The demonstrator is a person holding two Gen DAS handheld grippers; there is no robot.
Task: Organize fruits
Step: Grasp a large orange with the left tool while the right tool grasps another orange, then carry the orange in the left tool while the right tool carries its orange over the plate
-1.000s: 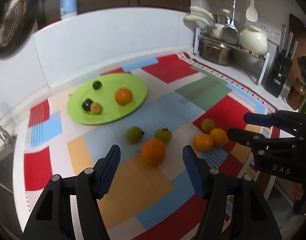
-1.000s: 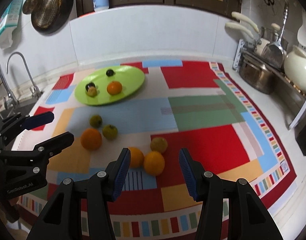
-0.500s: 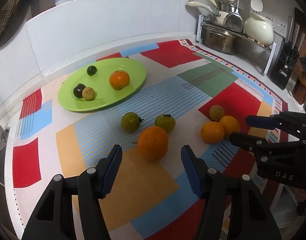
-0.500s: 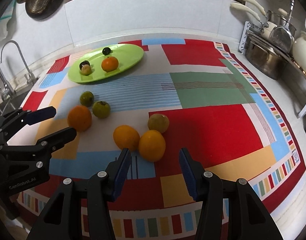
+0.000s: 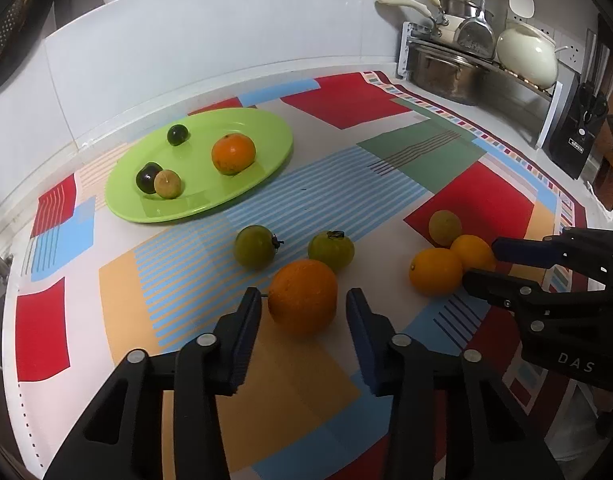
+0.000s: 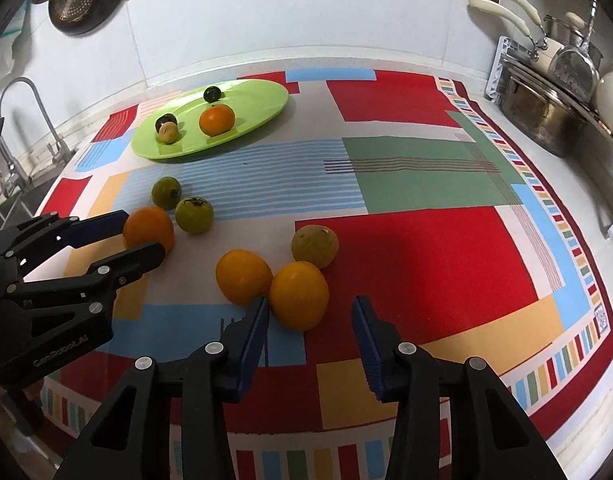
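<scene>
A large orange (image 5: 302, 292) lies on the patchwork mat between the fingertips of my left gripper (image 5: 303, 299). The jaws are closing, with a thin gap still on each side. My right gripper (image 6: 309, 306) is closing around a yellow-orange fruit (image 6: 299, 294). Its left pad is almost at the skin and its right pad stands clear. A second yellow-orange fruit (image 6: 244, 276) and a yellow-green one (image 6: 315, 245) touch that fruit. Two green fruits (image 5: 254, 246) (image 5: 331, 250) lie just beyond the large orange. The green plate (image 5: 266, 136) holds an orange (image 5: 233, 154), two dark plums and a small yellowish fruit.
A rack with pots (image 5: 446, 72), a cream kettle (image 5: 526, 56) and a knife block (image 5: 578, 120) stands at the back right. A faucet (image 6: 26, 120) and sink are on the left. A white wall panel runs behind the mat (image 6: 426, 240).
Both grippers have sunk closer to the mat and their jaws have narrowed. The large orange now sits between the left fingertips, the yellow-orange fruit between the right ones.
</scene>
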